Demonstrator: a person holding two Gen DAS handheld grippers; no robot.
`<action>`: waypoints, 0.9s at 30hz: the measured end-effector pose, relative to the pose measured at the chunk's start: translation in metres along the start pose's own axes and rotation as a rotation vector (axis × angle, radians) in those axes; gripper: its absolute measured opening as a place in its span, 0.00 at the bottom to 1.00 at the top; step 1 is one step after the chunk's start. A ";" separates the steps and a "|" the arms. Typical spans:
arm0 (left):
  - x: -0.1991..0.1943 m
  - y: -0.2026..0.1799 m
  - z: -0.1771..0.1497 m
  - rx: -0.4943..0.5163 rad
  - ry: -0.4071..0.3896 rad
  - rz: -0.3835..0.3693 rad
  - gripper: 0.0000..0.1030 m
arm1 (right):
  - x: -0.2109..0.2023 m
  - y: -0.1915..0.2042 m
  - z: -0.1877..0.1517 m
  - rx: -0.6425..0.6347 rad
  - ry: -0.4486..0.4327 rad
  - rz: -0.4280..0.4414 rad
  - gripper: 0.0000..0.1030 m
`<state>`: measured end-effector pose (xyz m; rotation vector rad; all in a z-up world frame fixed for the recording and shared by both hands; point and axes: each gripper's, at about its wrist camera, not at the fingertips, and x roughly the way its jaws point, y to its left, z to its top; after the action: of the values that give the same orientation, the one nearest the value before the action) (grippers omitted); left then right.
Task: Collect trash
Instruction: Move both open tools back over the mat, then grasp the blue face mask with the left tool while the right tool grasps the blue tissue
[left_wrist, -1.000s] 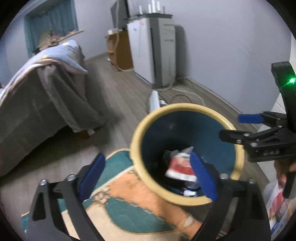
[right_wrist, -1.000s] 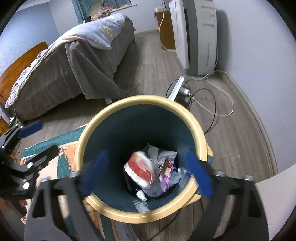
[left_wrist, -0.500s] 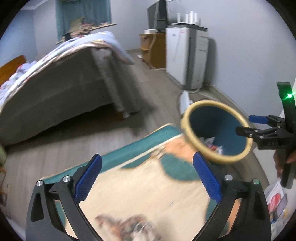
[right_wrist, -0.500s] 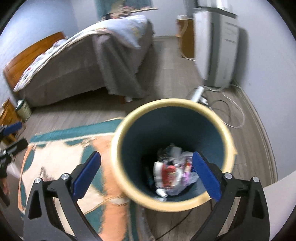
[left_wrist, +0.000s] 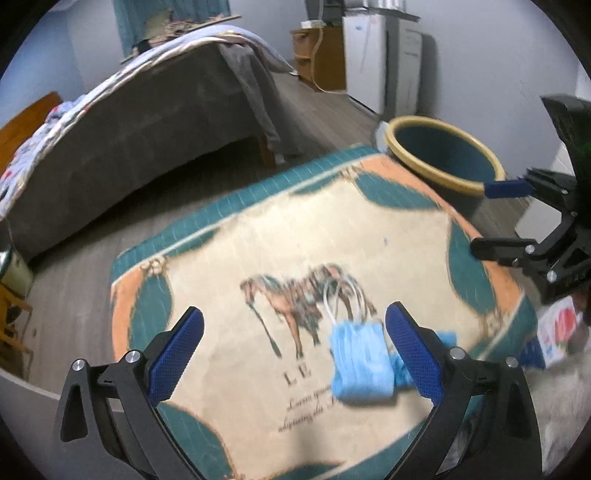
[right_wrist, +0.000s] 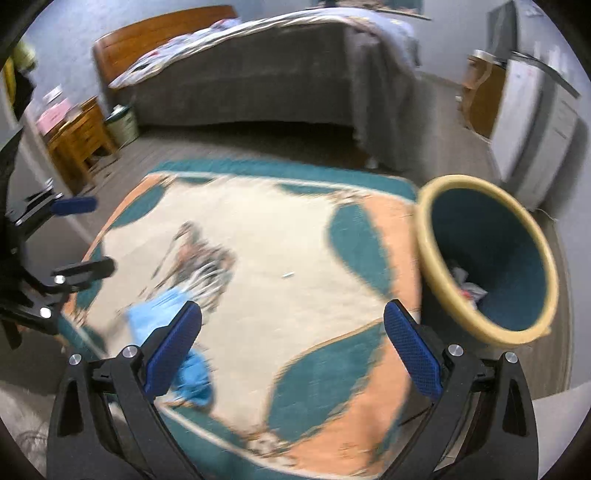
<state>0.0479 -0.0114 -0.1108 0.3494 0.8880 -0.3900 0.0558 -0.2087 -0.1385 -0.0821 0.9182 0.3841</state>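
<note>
A blue face mask (left_wrist: 360, 360) with white ear loops lies on a rug (left_wrist: 258, 258) with a horse picture, close to the right finger of my open, empty left gripper (left_wrist: 295, 354). A second blue scrap (left_wrist: 402, 369) lies beside it. In the right wrist view the mask (right_wrist: 159, 314) and the blue scrap (right_wrist: 195, 376) lie by the left finger of my open, empty right gripper (right_wrist: 291, 347). The teal bin with a yellow rim (right_wrist: 487, 258) holds trash and stands at the rug's far right corner; it also shows in the left wrist view (left_wrist: 443, 155).
A bed with a grey cover (left_wrist: 147, 122) stands beyond the rug. A white appliance (left_wrist: 380, 55) and wooden cabinet are by the back wall. A wooden nightstand (right_wrist: 77, 140) is at the left. A printed package (left_wrist: 557, 332) lies right of the rug.
Both grippers have swung away from above the bin toward the rug. The bin has moved to the right in both views, and the blue mask has come into view.
</note>
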 end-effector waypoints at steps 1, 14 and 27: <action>0.000 -0.002 -0.005 0.015 -0.002 0.000 0.95 | 0.002 0.008 -0.003 -0.017 0.007 0.011 0.94; 0.027 0.012 -0.046 -0.071 0.087 -0.100 0.95 | 0.040 0.058 -0.036 -0.150 0.156 0.146 0.94; 0.048 0.003 -0.048 -0.095 0.132 -0.129 0.95 | 0.053 0.058 -0.046 -0.190 0.228 0.148 0.38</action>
<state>0.0439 0.0040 -0.1773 0.2329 1.0582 -0.4455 0.0284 -0.1500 -0.2028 -0.2371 1.1145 0.6081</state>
